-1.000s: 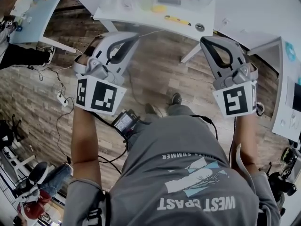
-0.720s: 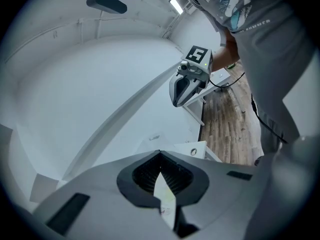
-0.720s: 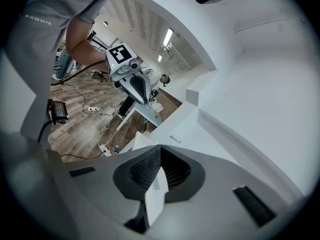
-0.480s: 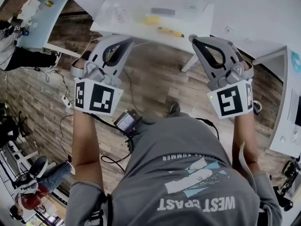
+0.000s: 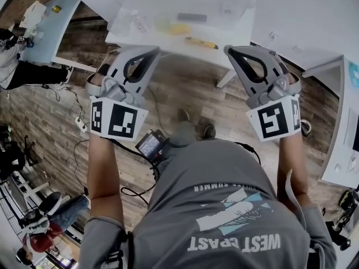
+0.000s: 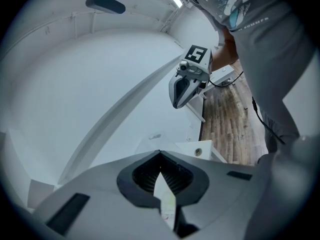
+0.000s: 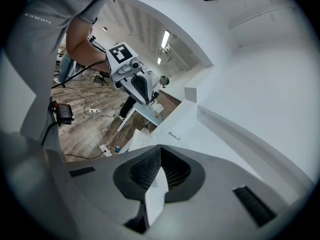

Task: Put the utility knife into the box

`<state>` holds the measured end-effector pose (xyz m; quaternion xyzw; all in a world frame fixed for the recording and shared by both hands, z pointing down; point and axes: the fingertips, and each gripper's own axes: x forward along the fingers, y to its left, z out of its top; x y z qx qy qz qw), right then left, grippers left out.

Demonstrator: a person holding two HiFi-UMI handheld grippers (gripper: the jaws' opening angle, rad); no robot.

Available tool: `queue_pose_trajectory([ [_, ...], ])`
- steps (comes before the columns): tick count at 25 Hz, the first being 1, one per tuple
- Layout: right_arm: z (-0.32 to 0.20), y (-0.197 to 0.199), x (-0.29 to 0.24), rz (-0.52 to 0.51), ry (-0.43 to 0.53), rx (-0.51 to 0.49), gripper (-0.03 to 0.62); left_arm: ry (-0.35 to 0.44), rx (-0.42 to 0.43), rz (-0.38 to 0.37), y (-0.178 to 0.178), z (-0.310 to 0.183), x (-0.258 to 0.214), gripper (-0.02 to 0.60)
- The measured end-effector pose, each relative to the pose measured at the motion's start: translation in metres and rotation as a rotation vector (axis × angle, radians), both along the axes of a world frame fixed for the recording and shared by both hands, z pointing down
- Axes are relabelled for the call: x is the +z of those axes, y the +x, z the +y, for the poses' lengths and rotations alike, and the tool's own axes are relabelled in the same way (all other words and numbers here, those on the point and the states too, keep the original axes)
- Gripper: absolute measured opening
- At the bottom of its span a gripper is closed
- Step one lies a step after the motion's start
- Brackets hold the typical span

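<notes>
Utility knife (image 5: 202, 42) looks slim and yellow, lying flat on the white table (image 5: 235, 38). Left gripper (image 5: 150, 50) and right gripper (image 5: 230, 49) are both closed up, holding nothing.

We find the knife (image 5: 202, 42) on the table (image 5: 152, 39) near its front edge, beside the box (image 5: 224, 7). Left gripper (image 5: 147, 54) and right gripper (image 5: 231, 52) flank it, over the floor (image 5: 185, 88).

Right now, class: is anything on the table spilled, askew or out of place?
Nothing stands out. The utility knife lies flat near the white table's front edge, outside the clear box; nothing spilled.
</notes>
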<state>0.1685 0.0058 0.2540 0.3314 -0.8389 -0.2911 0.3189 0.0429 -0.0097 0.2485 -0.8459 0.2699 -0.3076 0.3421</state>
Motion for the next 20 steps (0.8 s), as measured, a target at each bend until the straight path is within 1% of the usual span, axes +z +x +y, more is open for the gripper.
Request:
queue_pose_trajectory([
  [6,-0.033,-0.013,0.01,0.017,-0.033,0.046,0.008,-0.014,0.039,0.025,-0.011,-0.036,0.009,0.008],
  [13,-0.077,-0.044,0.018,0.06,-0.04,0.09,0.008,-0.005,0.075,0.043,-0.046,-0.079,0.015,0.008],
  [16,-0.093,-0.053,0.022,0.079,-0.042,0.103,0.008,0.002,0.081,0.037,-0.059,-0.095,0.02,0.008],
  [20,-0.107,-0.061,0.033,0.094,-0.073,0.108,0.008,-0.005,0.077,0.033,-0.069,-0.112,0.029,0.008],
])
